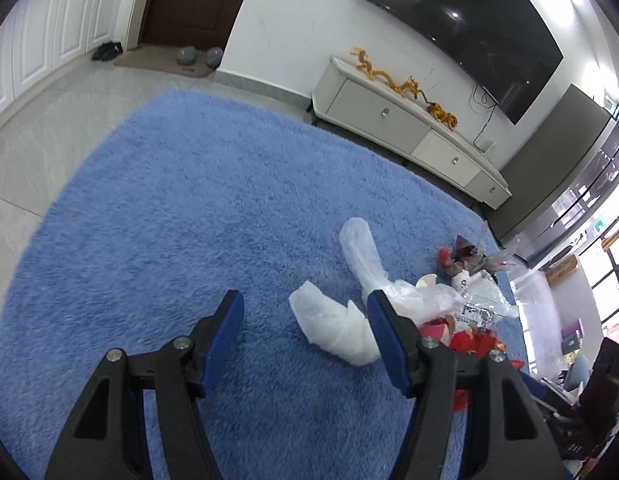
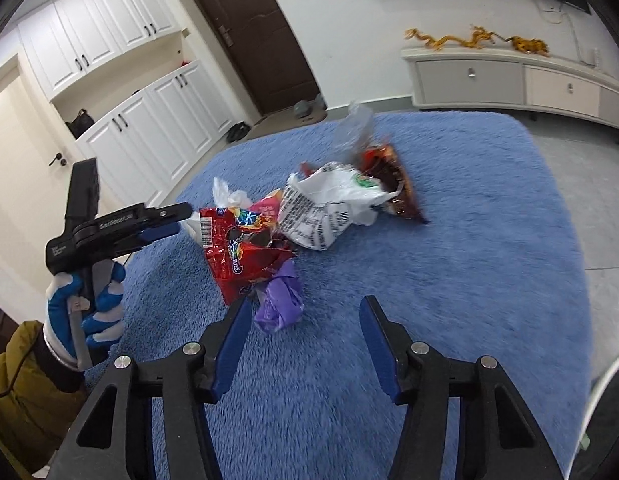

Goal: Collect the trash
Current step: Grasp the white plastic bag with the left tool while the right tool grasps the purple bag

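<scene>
Both grippers hang over the blue rug, jaws apart and empty. The left gripper angles down at a white wad beside the trash pile; the right gripper is near a purple wad and red wrapper. It all looks light, soft and crinkly, probably slippery film. Best pinched at a bunched fold, not a flat face.
</scene>
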The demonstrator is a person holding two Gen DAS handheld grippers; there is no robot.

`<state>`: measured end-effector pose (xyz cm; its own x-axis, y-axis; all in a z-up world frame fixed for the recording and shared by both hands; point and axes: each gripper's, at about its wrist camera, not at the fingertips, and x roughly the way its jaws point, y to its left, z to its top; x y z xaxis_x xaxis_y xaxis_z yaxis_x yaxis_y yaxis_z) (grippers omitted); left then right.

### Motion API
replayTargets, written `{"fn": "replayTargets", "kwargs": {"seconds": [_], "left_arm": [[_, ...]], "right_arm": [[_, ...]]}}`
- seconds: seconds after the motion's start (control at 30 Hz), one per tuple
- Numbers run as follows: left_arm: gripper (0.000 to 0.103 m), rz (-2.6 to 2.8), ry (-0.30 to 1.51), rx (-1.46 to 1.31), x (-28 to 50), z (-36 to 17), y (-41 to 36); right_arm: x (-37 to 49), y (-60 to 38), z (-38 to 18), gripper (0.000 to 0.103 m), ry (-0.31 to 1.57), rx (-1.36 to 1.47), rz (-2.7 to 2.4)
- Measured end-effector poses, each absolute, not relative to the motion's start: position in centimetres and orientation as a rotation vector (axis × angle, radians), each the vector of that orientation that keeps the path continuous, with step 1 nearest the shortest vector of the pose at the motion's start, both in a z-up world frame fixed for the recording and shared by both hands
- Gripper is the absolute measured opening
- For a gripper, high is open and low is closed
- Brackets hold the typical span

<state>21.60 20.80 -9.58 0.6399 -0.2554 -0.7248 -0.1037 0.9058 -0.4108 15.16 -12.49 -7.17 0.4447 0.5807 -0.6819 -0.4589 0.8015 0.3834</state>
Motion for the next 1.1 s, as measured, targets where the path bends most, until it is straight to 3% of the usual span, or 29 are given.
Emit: {"fn": "replayTargets", "kwargs": {"seconds": [0.27,0.33,0.5,0.6,1.1], "left_arm": [[0.061,-0.140,0.898,-0.436,22.8,-10.5,19.9],[0.053,-0.159,0.901,-0.428,23.0,-10.5,19.5],[0.020,-0.172,0.910,-0.436,23.4,-10.9,19.1],[0.012,-0.170,0.903,-0.457,23.1,-10.9,19.4],[0.007,-0.203,0.779,-0.432,17.1,-4.9,20.4]], "right_arm": [[16.3,-11.1,-8.6,0.047,0.940,0.153,0.708],[16.5,-10.9,-8.8,0.044,0.947,0.160,0.721],[16.8,-10.6,-8.8,0.028,0.950,0.159,0.744],[16.3,-10.5,-8.3,0.027,0.931,0.134,0.740],[11.3,-14.3,-3.3,0.026,0.827,0.093,0.577]]}}
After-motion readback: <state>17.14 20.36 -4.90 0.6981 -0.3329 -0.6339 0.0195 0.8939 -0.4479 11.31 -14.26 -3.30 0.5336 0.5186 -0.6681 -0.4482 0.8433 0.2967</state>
